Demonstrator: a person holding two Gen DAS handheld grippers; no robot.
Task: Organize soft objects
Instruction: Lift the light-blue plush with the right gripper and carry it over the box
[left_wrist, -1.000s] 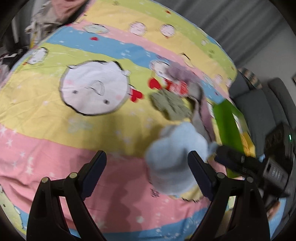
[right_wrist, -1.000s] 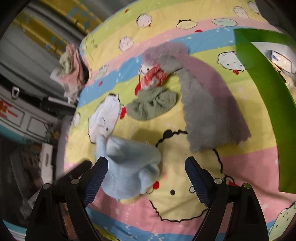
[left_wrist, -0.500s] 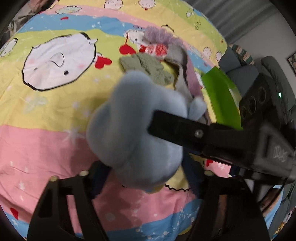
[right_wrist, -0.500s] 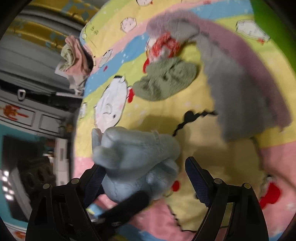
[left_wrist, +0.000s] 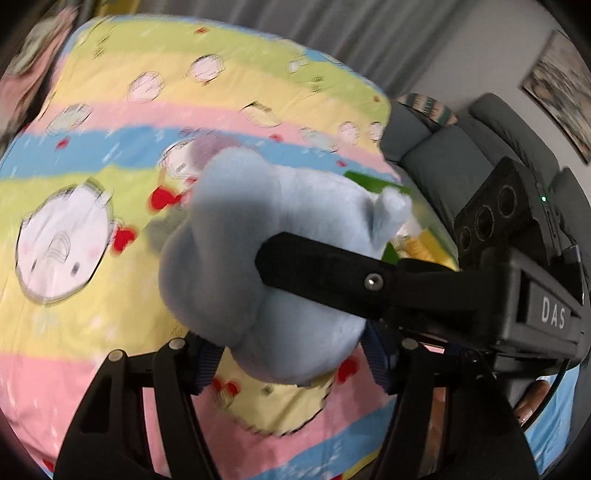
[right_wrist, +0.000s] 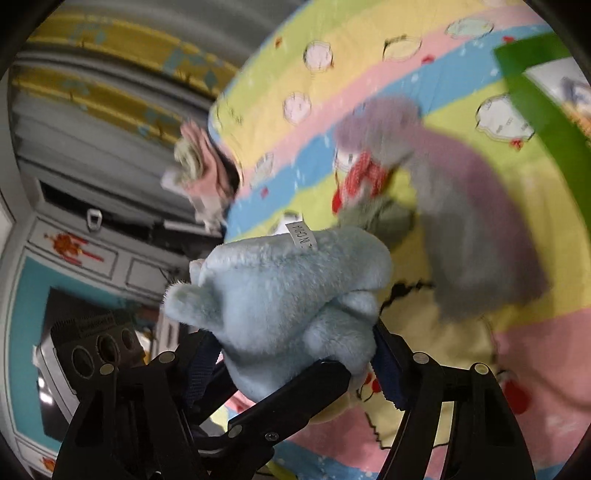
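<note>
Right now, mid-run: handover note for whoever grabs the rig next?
Left tongs: jaws have just been closing, now clamped on the blue plush toy, lifted off the striped bedspread.
Right tongs: jaws have also just been closing, pads pressing the same toy from the other side. Both hold it at once.
Still lying on the bedspread: grey-purple fuzzy cloth, red-and-white piece, olive knit piece, all bunched together. Green box sits at the bed's far right edge.
Done: toy picked up.
Left: place the toy, then sort the three cloth pieces. Destination not visible.
</note>
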